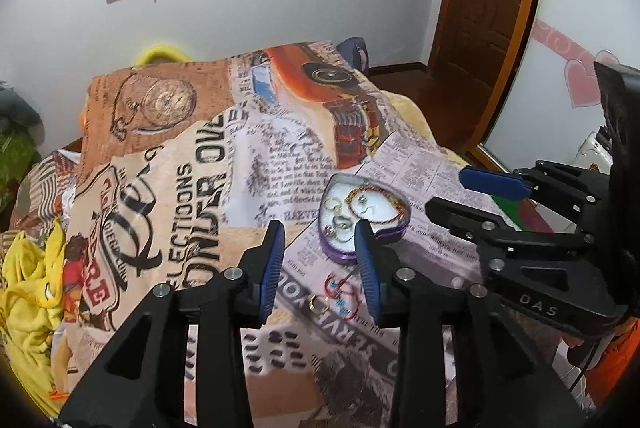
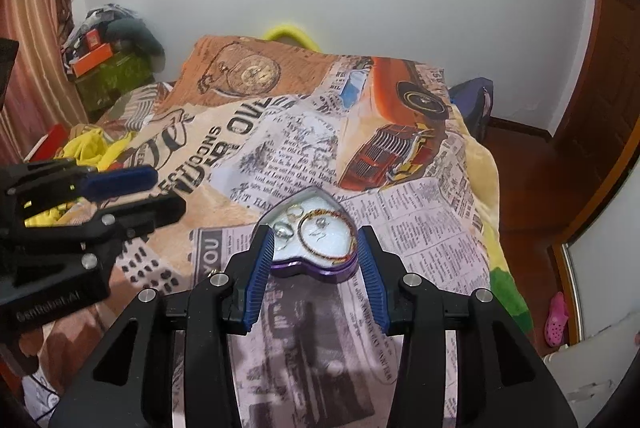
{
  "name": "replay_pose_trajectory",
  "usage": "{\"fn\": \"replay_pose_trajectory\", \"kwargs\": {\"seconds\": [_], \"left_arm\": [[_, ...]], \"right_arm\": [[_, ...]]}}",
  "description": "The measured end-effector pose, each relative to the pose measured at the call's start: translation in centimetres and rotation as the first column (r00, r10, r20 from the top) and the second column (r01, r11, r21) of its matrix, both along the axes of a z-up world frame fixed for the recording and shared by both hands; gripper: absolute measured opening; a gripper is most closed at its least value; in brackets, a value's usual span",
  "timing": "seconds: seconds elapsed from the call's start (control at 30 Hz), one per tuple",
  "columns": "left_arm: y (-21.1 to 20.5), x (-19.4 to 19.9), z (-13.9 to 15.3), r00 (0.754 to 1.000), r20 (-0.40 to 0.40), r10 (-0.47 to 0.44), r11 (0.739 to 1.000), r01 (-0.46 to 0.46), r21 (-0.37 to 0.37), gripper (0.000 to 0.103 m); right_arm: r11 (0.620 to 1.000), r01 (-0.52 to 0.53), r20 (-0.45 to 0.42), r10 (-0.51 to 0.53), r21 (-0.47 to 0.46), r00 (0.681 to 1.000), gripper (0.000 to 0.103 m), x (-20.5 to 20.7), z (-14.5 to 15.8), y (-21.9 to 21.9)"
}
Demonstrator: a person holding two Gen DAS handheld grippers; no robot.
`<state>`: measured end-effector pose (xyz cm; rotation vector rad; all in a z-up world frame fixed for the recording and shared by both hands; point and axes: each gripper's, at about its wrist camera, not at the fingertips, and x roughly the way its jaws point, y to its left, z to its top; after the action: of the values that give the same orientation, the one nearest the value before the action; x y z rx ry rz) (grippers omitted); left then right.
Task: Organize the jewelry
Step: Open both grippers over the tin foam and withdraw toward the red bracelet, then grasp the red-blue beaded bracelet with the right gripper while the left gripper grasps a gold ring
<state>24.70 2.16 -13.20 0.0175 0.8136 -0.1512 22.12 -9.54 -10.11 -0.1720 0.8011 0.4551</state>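
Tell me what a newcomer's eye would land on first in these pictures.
First, the purple heart-shaped jewelry box lying open near the middle of the newspaper-print blanket, with a gold bangle and small rings on its white lining. Next, a red wire hoop and a small gold ring loose on the blanket, just in front of the box. Both black grippers with blue pads hover with jaws open, holding nothing.

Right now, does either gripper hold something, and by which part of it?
Nothing is held. The left gripper and the right gripper are both open above the blanket, with the heart-shaped box untouched.
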Motion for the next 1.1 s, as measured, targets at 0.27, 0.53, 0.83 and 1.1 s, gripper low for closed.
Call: {"fn": "replay_pose_trajectory", "kwargs": {"seconds": [0.27, 0.53, 0.83, 1.1], "left_arm": [[1.6, -1.0, -2.7, 0.997, -0.072, 0.025, 1.000, -0.024, 0.020, 0.036], [3.8, -1.6, -5.3, 0.991, -0.125, 0.052, 0.999, -0.049, 0.021, 0.036], [5.1, -1.6, -6.1, 0.991, -0.123, 0.050, 0.999, -0.050, 0.006, 0.036], [5.3, -1.3, -7.2, 0.989, -0.142, 0.043, 0.999, -0.046, -0.016, 0.036]], "right_arm": [[0.999, -0.031, -0.066, 0.030, -0.014, 0.997, 0.039, -0.8, -2.2, 1.2], [0.996, -0.086, -0.153, 0.082, -0.021, 0.985, 0.039, -0.9, -5.1, 3.8], [0.986, -0.152, -0.271, 0.129, -0.067, 0.954, 0.039, -0.2, -8.8, 6.3], [0.978, -0.179, -0.251, 0.148, -0.107, 0.957, 0.039, -0.1, -9.3, 7.2]]}}
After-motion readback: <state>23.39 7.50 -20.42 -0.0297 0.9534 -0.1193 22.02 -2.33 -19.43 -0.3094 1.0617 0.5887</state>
